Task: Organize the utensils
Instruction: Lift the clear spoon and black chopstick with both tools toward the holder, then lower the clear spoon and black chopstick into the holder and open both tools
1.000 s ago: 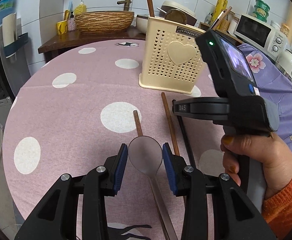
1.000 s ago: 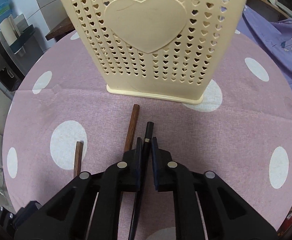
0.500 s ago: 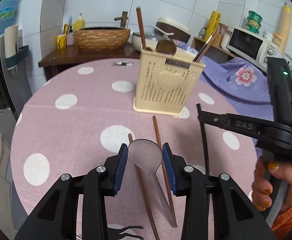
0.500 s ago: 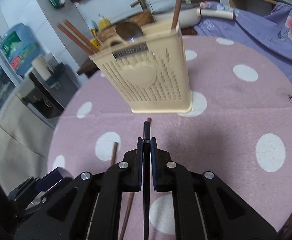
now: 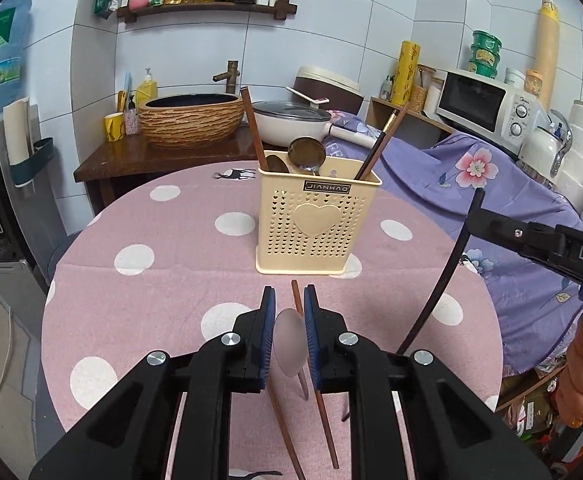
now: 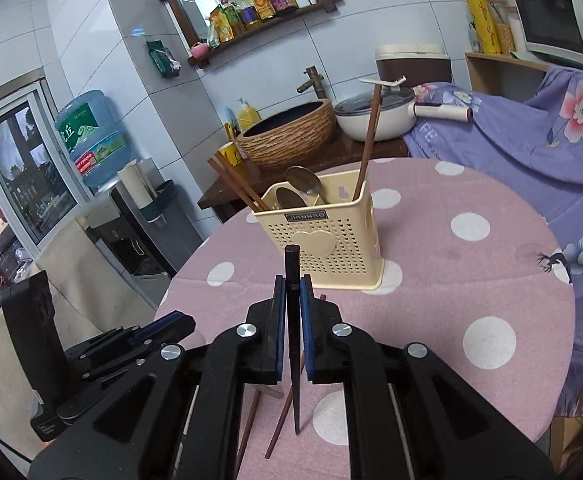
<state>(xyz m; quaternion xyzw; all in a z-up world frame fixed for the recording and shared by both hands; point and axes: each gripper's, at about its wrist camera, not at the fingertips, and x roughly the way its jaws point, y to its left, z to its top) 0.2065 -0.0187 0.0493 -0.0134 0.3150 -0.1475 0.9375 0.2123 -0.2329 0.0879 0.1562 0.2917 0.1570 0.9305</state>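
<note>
I see the cream holder with spoons and chopsticks on the dotted table, my left gripper just closed onto a translucent spoon before it, my right gripper clamping a black chopstick.

Holder looks like matt cream plastic punched with tiny hearts. Tablecloth is soft matt pink cloth. Brown chopsticks at 6 o'clock from it look wooden; the spoon is frosted translucent plastic.

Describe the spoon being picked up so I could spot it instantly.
Start at the cream holder on the polka-dot table. In front of it, the left gripper clamps the spoon. Unlike the brown chopsticks beneath, it is pale, translucent, with an oval bowl.
</note>
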